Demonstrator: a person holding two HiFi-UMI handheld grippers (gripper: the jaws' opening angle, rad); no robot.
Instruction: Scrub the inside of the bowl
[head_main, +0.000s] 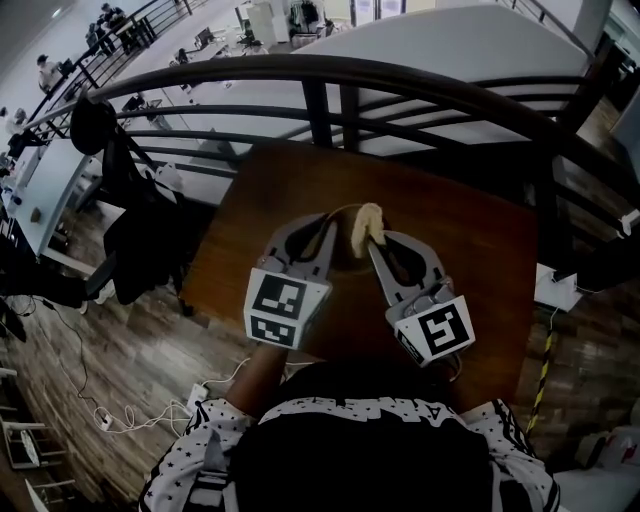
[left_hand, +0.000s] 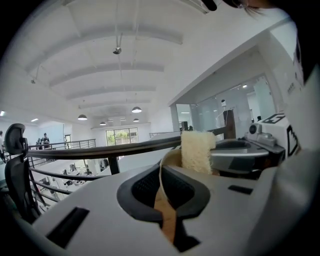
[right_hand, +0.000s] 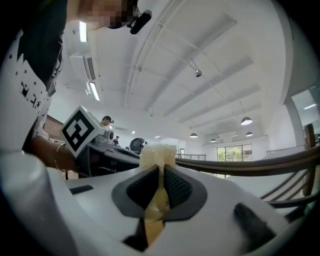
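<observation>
Dim, vignetted head view; gripper views bright under ceiling lamps (left_hand: 136, 109), fisheye-warped.

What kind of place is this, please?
Probably a mezzanine in an open-plan office: a railing runs behind the table, desks stand below it, and pendant lamps hang overhead.

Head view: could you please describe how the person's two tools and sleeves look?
The pale grey plastic left tool and right tool have dark ribbed pads; each carries a white cube with black square markers. The sleeves are white with black stars.

open-plan office mezzanine: railing (head_main: 330, 72), desks (head_main: 40, 205) below (people (head_main: 45, 72) there), pendant lamps (left_hand: 136, 109).
</observation>
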